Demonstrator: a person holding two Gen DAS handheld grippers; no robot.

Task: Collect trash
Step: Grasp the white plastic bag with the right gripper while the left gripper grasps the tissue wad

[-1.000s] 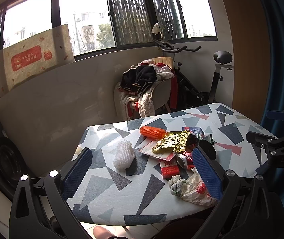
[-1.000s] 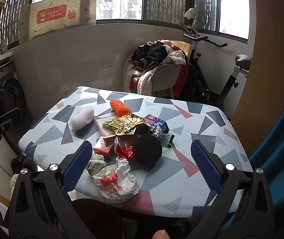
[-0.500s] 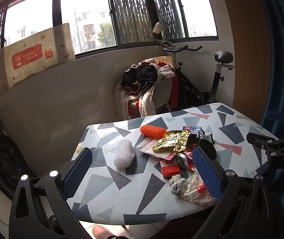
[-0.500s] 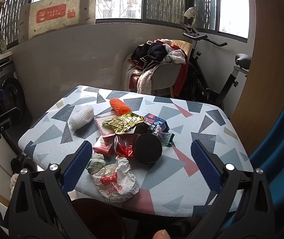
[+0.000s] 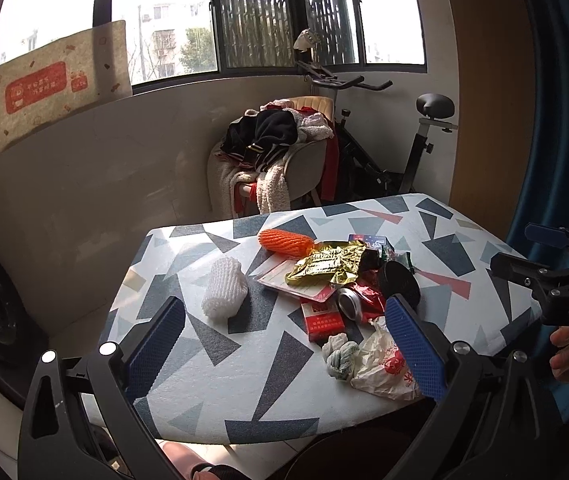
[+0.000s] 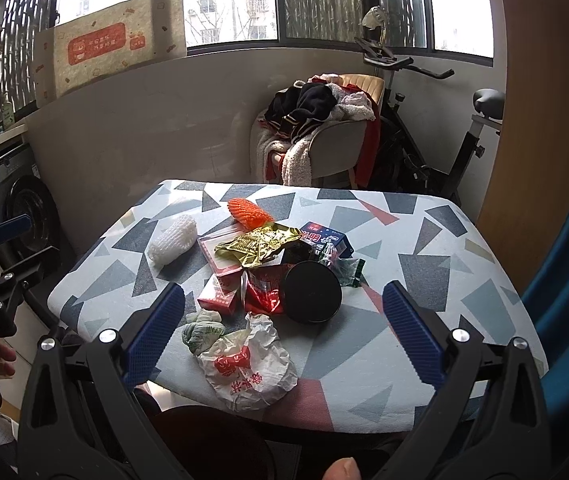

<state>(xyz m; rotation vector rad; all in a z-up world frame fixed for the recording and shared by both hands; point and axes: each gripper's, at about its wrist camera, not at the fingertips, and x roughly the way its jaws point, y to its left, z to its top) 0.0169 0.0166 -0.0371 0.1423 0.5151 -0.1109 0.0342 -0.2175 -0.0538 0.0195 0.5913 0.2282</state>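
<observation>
Blue-padded fingers of both tools are seen spread wide, nothing held between them: left gripper (image 5: 284, 344) and right gripper (image 6: 282, 334) are both held back from the near edge of the table (image 6: 424, 240), above its level, no contact made.

Trash status: none judged collected yet. All of it lies on the patterned tabletop in one loose cluster:
- white foam net sleeve (image 5: 224, 290), apart, to the left of the pile
- orange foam net (image 5: 285, 242), at the far side
- gold foil wrapper (image 6: 258, 245), on top of a flat pink-edged packet
- red cigarette pack (image 5: 322, 321) and crushed can (image 5: 349, 304), touching
- black round lid (image 6: 312, 292), leaning on red wrappers
- blue box (image 6: 326, 238), behind the lid
- crumpled tissue (image 6: 201, 330) and white plastic bag (image 6: 250, 364), nearest the edge

A dark round rim, possibly a bin (image 6: 212, 440), is partly seen under the near edge; this cannot be confirmed.

Judgement: task at its start; every item remains to be picked. The plastic bag is nearest the right tool.
</observation>
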